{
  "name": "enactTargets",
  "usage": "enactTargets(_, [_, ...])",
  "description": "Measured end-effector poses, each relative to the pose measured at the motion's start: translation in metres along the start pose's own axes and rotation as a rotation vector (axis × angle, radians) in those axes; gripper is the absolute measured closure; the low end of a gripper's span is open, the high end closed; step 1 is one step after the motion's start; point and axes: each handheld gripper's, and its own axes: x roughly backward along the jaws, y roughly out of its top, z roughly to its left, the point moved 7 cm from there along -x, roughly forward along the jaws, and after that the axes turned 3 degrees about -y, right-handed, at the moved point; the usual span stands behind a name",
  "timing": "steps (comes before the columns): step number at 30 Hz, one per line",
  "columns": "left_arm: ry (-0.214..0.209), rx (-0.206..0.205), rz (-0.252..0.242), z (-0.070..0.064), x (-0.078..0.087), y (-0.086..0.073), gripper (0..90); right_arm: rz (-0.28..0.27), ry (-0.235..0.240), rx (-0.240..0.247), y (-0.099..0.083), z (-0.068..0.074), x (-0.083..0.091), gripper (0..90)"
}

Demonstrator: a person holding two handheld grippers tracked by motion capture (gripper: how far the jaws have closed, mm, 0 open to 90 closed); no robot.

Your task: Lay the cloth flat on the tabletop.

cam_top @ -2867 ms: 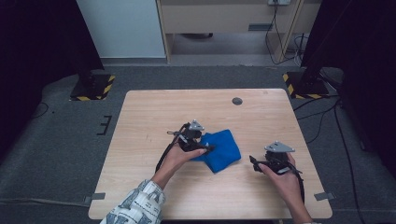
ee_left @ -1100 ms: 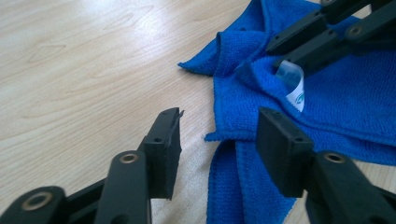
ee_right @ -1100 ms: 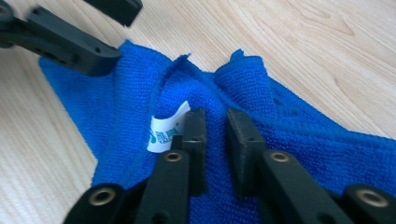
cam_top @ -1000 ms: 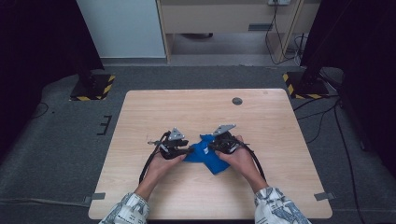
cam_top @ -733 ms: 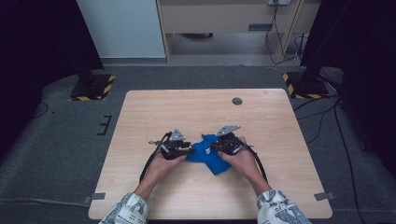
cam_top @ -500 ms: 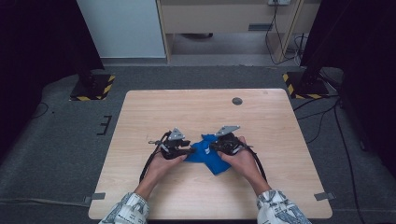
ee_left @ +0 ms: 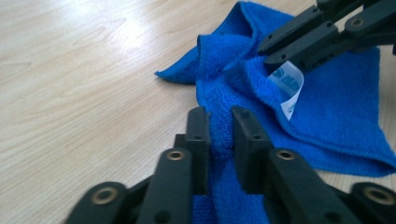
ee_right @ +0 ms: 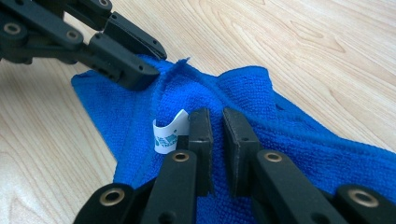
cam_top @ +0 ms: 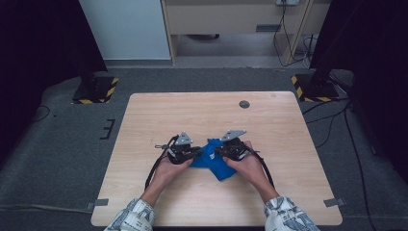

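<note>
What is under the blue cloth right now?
The blue cloth lies on the wooden table; bare wood shows all around it. Whatever lies beneath its folds is covered. A white label sticks out near the right gripper.

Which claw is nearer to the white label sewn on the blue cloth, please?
The right claw: the white label curls right beside its jaws, which pinch the blue cloth there. The left claw grips a fold of the cloth farther from the label.

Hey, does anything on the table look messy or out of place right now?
Only the blue cloth: it lies crumpled and bunched, not flat, pinched by the left hand-held gripper and the right hand-held gripper, its white label sticking out. Nothing spilled or damaged.
</note>
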Motion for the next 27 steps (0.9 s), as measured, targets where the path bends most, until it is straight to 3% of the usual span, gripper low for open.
enactTargets(5, [0.007,0.003,-0.013,0.0,0.003,0.003,84.0,-0.001,0.004,-0.001,0.0,0.0,0.001,80.2])
enactTargets(14, [0.051,0.035,-0.006,0.006,0.008,0.001,85.5,0.017,-0.055,0.015,-0.002,-0.007,0.012,85.8])
enactTargets(18, [0.068,0.056,-0.002,0.01,0.01,0.0,85.0,0.02,-0.08,-0.007,-0.008,-0.018,0.02,87.5])
enactTargets(27, [0.108,0.058,0.034,0.016,0.011,-0.007,84.4,0.01,-0.156,-0.075,-0.027,-0.047,0.043,88.3])
